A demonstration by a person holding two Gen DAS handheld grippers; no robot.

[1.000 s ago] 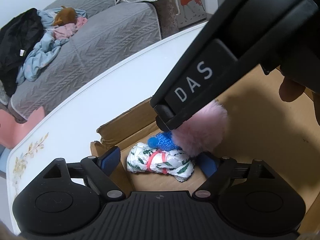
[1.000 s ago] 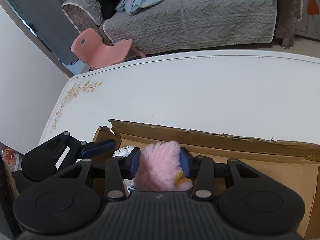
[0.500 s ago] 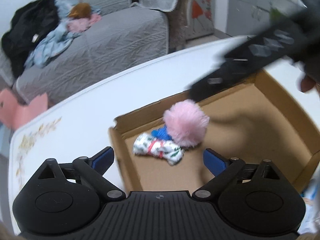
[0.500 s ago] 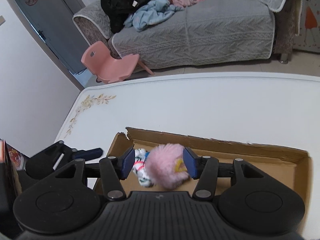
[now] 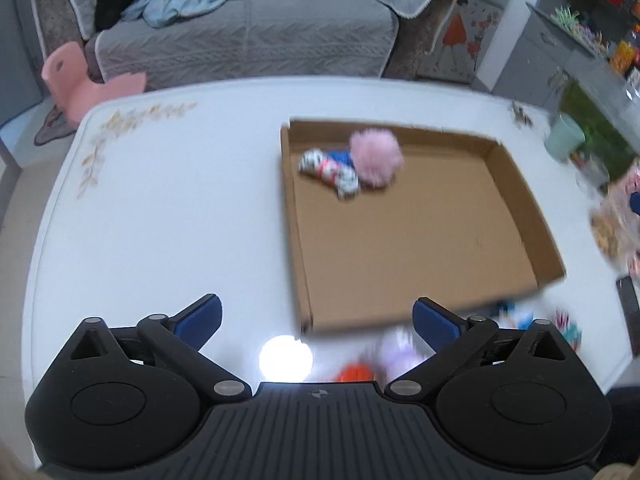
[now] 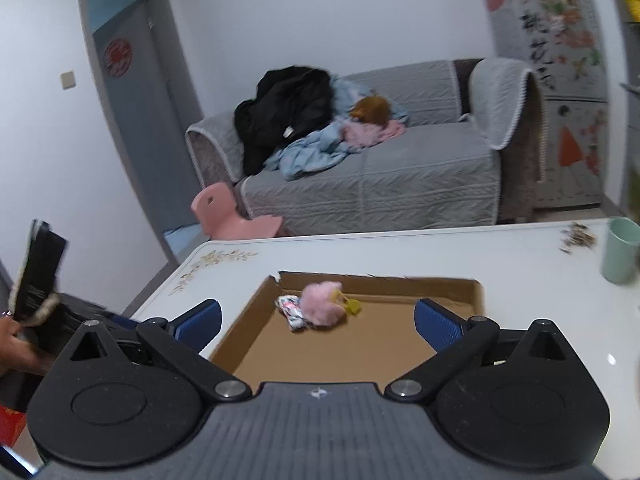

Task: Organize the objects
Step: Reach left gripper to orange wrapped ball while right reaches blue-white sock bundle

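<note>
**A:** Left wrist view first, biggest thing down: what have we got?

**B:** The white table (image 5: 160, 216) fills most of it, with the shallow cardboard box (image 5: 420, 248) lying flat on it, walls low, most of its floor bare.

**A:** And inside the box?

**B:** Three small things bunched in the far left corner: a pink pompom (image 5: 376, 156), a white patterned cloth bundle (image 5: 330, 172) touching it, and a small blue item (image 5: 340, 157) tucked between them. From the right wrist view the pompom (image 6: 322, 303) has a yellow bit beside it; the blue item I cannot make out there.

**A:** The tongs?

**B:** Both are spreading, nearly as wide as they go. The left gripper (image 5: 316, 320) hangs over the near edge of the box with nothing between its fingers. The right gripper (image 6: 318, 322) points across the box (image 6: 340, 344), also carrying nothing; the pompom sits well ahead of it, apart from the pads.

**A:** So how far along?

**B:** Early, I'd judge. Three pieces are in the box, and plenty of room remains. Near the box's front edge there are blurred small things still on the table: an orange item (image 5: 356, 372), something pale lilac (image 5: 396, 352), and a few colourful bits (image 5: 568, 324) toward the right. Too smeared to name.

**A:** Next call?

**B:** Probably fetching one of those loose pieces; both tongs are free for it.
</note>
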